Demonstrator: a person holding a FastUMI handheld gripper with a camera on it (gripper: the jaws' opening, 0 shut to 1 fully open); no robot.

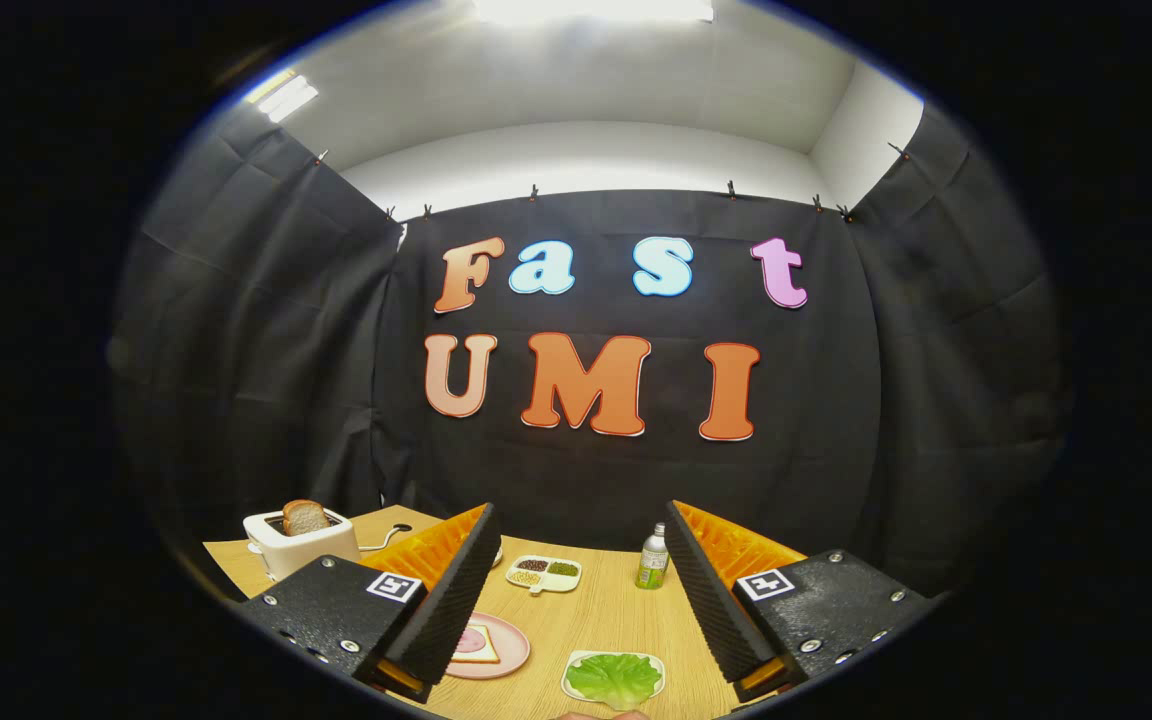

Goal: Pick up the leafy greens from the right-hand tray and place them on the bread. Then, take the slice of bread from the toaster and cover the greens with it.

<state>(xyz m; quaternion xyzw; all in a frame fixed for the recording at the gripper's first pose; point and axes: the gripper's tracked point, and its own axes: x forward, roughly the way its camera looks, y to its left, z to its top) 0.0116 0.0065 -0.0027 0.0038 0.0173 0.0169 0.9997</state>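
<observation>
My gripper [581, 590] is open and held above the wooden table, nothing between its fingers. Below and between the fingers lies a leafy green [614, 677] on a small white tray [573, 683]. To its left, a pink plate [508, 655] carries a slice of bread [477, 641] with a pink topping, partly hidden by the left finger. A white toaster [298, 543] stands at the far left of the table, beyond the left finger, with a slice of bread [305, 517] sticking up from its slot.
A white divided dish [544, 573] with small dark and green fillings sits mid-table beyond the plate. A small green bottle [652, 556] stands to its right. The toaster's cord [386, 538] trails toward the black cloth wall behind the table.
</observation>
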